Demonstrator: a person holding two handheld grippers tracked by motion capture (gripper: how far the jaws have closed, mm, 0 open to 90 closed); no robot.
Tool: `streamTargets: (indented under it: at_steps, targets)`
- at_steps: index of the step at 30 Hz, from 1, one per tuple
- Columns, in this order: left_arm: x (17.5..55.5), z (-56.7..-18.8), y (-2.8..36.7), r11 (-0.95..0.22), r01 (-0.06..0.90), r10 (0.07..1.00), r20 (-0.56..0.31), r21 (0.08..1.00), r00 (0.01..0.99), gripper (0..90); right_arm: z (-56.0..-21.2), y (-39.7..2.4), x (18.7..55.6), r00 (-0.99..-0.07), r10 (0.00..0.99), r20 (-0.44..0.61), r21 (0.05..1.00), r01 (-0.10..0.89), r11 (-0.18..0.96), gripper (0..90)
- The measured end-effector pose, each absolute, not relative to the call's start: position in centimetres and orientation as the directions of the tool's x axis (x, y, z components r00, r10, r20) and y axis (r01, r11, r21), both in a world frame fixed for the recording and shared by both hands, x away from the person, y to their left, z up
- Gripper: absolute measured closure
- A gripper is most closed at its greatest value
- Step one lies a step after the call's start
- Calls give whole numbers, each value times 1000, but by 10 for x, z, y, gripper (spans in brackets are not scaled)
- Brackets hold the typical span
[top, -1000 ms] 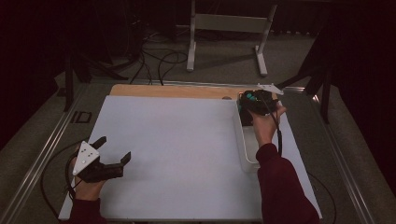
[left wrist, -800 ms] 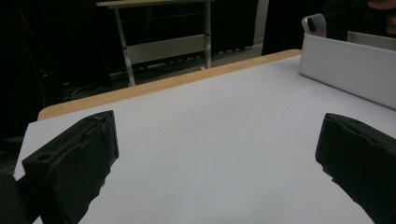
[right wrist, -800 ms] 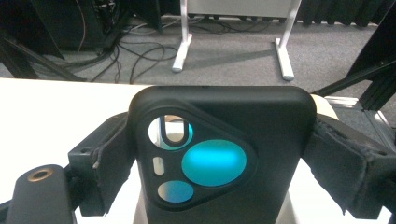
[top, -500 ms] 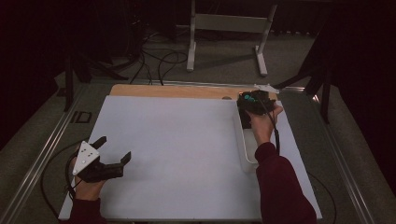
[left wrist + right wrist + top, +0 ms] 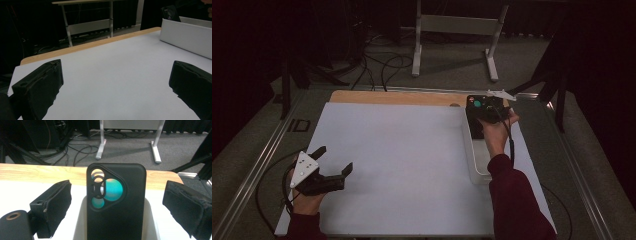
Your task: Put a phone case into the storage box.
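Right tool (image 5: 117, 207) over the white tray (image 5: 473, 150) at the desk's (image 5: 402, 165) right edge, near the far right corner. Jaws have just been opening and now stand spread; phone case (image 5: 116, 202) sits upright between them in the tray's far end, camera cutout up, pads clear of both sides. Looks like a release, case leaning on the tray's end wall, though the contact is hidden.

Left tool (image 5: 319, 175) at the near left corner, just above the desk, jaws spread, nothing between them.

To finish clean: keep the jaws wide and pull straight back along the tray's long axis. No sideways drift, or a pad clips the case edge and tips it. Confirm the case stands before clearing off.
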State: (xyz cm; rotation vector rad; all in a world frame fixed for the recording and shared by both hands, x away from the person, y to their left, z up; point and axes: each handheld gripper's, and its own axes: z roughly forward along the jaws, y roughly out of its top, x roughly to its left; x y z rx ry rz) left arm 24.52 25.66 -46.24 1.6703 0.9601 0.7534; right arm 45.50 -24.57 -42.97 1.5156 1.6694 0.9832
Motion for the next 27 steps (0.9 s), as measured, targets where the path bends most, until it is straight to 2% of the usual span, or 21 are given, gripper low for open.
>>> streamTargets:
  at_steps: [8,12,27]
  targets:
    - [245,-462,255,-162,238,874,27,958,486,0,-423,-246,439,-155,988,28,889,456,46,79]
    - [246,-463,254,-166,244,873,27,955,487,0,-420,-246,420,-200,977,70,901,433,24,79]
    - [248,-465,247,-192,273,868,34,943,495,0,-422,-253,348,-300,947,114,932,363,3,82]
